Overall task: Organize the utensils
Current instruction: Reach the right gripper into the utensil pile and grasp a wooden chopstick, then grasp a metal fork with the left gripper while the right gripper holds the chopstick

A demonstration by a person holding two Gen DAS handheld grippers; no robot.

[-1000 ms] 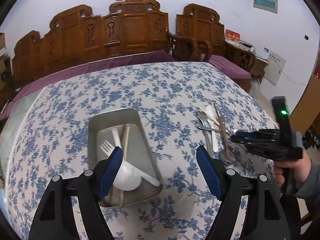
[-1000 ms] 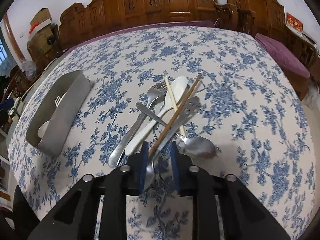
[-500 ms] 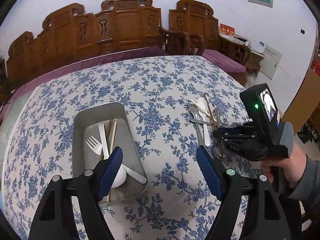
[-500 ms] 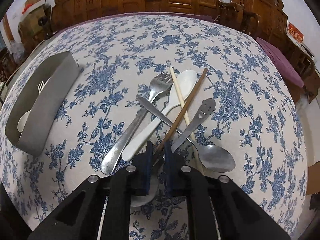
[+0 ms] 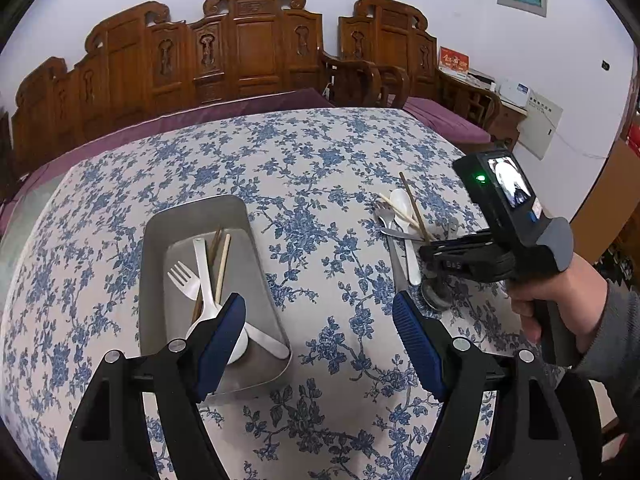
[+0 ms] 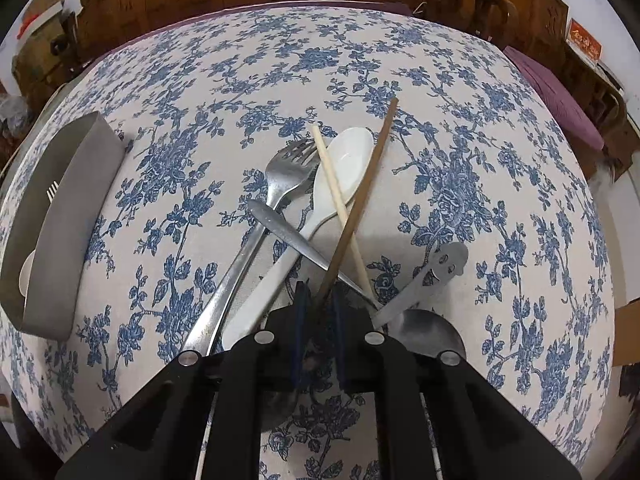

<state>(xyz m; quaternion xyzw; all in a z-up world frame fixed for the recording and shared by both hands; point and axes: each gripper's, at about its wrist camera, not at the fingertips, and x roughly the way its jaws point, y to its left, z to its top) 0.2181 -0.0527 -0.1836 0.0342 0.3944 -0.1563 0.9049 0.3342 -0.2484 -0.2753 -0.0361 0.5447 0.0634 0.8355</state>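
Right gripper (image 6: 319, 300) clamped on the near end of a dark wooden chopstick (image 6: 362, 196) in the utensil pile right of the metal tray (image 5: 156, 248), left gripper (image 5: 318, 320) wide open, empty, above the floral surface (image 5: 304, 152)

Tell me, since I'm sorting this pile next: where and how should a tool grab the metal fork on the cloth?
Take the metal fork by its bare handle end nearest the right tool, coming from above with pads across the narrow shaft. Near the tines the pale chopstick lies across it, and a metal handle crosses its neck, so that part is probably harder to free.
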